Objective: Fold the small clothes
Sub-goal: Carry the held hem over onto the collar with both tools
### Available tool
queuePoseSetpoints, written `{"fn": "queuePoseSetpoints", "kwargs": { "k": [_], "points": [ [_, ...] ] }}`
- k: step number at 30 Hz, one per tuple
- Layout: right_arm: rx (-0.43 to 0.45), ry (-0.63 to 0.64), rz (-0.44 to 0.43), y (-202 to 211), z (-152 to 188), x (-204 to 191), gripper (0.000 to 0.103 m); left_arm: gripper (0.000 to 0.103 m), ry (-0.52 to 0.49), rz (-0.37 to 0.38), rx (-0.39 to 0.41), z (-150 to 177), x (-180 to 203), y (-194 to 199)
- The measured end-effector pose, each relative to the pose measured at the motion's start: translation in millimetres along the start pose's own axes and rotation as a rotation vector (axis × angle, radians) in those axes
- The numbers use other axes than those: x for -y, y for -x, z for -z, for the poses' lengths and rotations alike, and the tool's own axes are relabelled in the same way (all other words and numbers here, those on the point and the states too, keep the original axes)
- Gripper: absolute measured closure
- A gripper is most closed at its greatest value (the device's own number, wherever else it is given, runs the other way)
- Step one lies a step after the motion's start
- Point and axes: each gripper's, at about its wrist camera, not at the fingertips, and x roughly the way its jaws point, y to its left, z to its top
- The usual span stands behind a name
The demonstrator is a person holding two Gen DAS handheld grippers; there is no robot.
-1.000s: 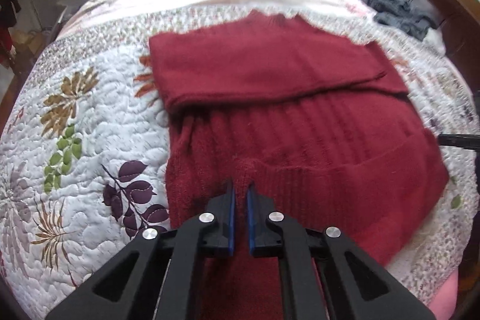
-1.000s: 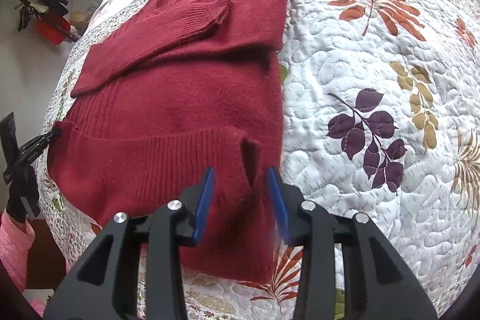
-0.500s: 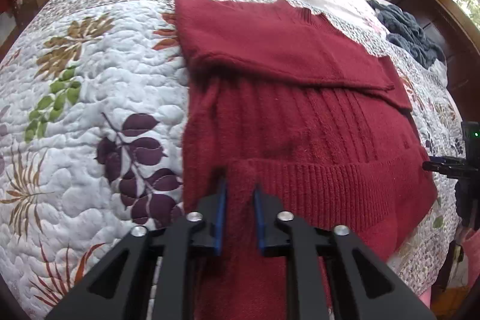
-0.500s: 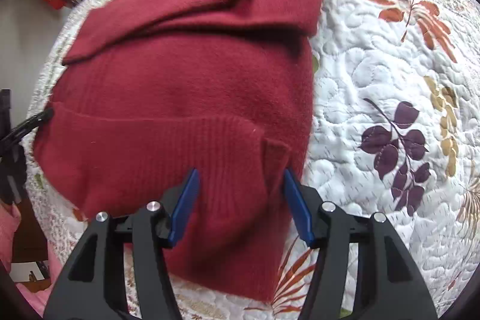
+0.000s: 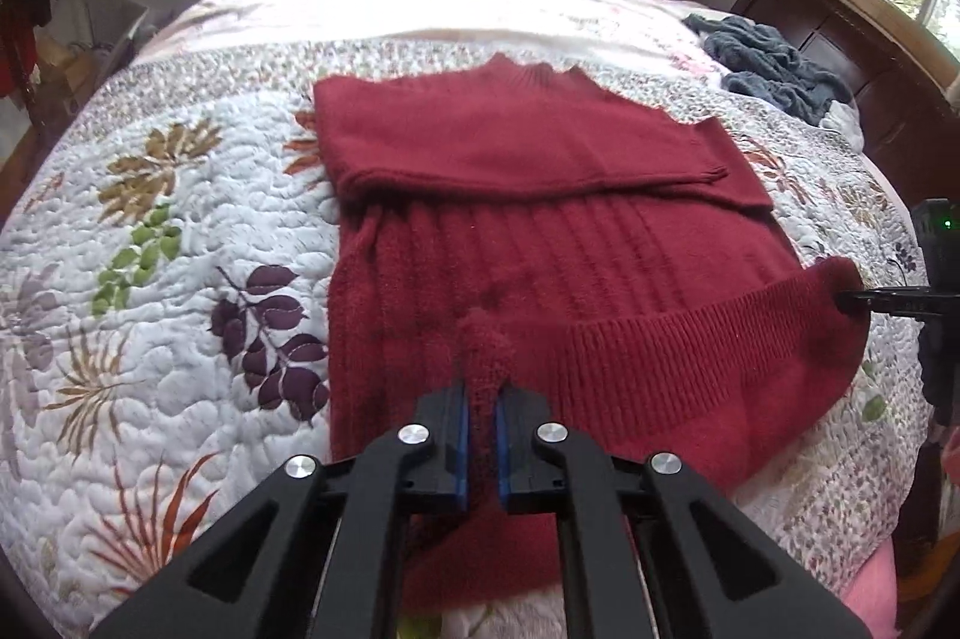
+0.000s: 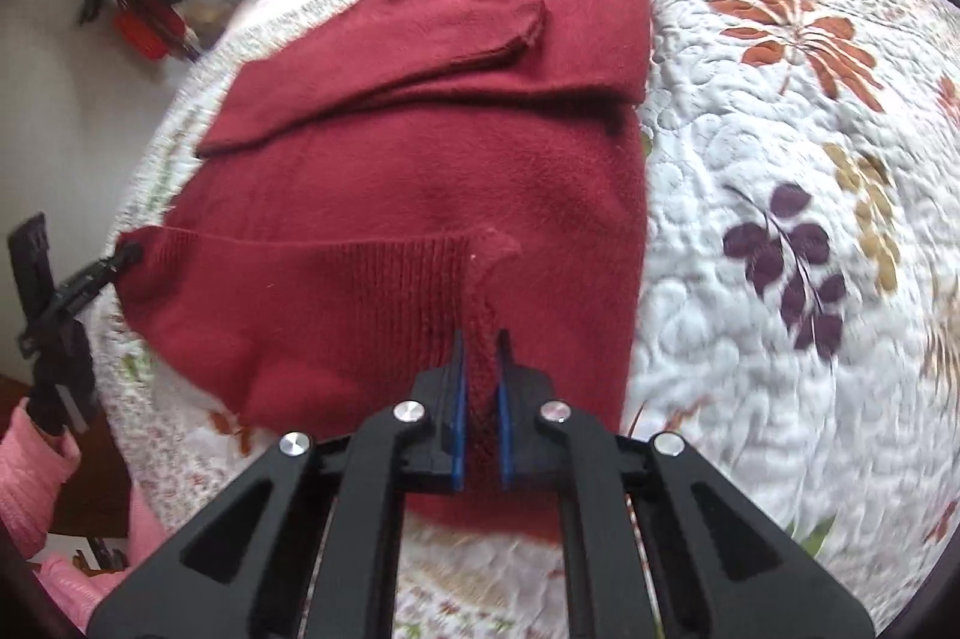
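Okay, sweater: dark red knit sweater (image 5: 540,231) lies flat on the quilt, roughly mid-bed, collar toward the far edge, ribbed hem toward the near edge.
Sleeves: both folded across the chest, one cuff (image 6: 528,30) lying on top.
Hem: ribbed band (image 5: 690,339) lifted and turned back over the body at both near corners.
Left gripper: left gripper (image 5: 480,399) pressed together on a pinch of the hem at the sweater's left near corner; fabric bunches up between the blue pads.
Right gripper: right gripper (image 6: 480,375) also clamped on a fold of hem, at the right near corner.
Cross-view: each gripper's tip shows at the other view's side edge, touching the hem corner.
Quilt: white quilt (image 5: 180,231) with leaf prints.
Other: grey-blue garment heap (image 5: 774,69) near the far right corner by the dark wooden headboard (image 5: 870,57), well apart from the sweater.
Person: pink sleeve (image 6: 30,465) at the lower left of the right view.
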Motion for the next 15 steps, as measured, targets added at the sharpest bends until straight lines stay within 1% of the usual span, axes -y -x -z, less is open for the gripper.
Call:
{"fn": "queuePoseSetpoints", "kwargs": {
  "k": [5, 8, 11, 12, 15],
  "points": [
    [0.024, -0.016, 0.002, 18.6, 28.6, -3.0, 0.097, 0.097, 0.004, -0.016, 0.052, 18.7, 3.8, 27.2],
    [0.051, -0.027, 0.005, 29.6, 25.8, -6.7, 0.097, 0.097, 0.038, -0.025, 0.092, 13.4, -0.7, 39.2],
    [0.096, -0.022, -0.009, 49.3, 10.6, -9.5, 0.097, 0.097, 0.057, -0.022, 0.156, -9.0, -0.2, 53.4],
    [0.118, -0.004, -0.005, 57.7, 0.4, -15.5, 0.097, 0.097, 0.053, -0.022, 0.171, -14.9, 1.5, 56.6],
    [0.179, 0.04, 0.011, 80.8, -27.0, -28.0, 0.097, 0.097, 0.023, -0.022, 0.258, -49.2, 10.6, 72.9]
  ]
}}
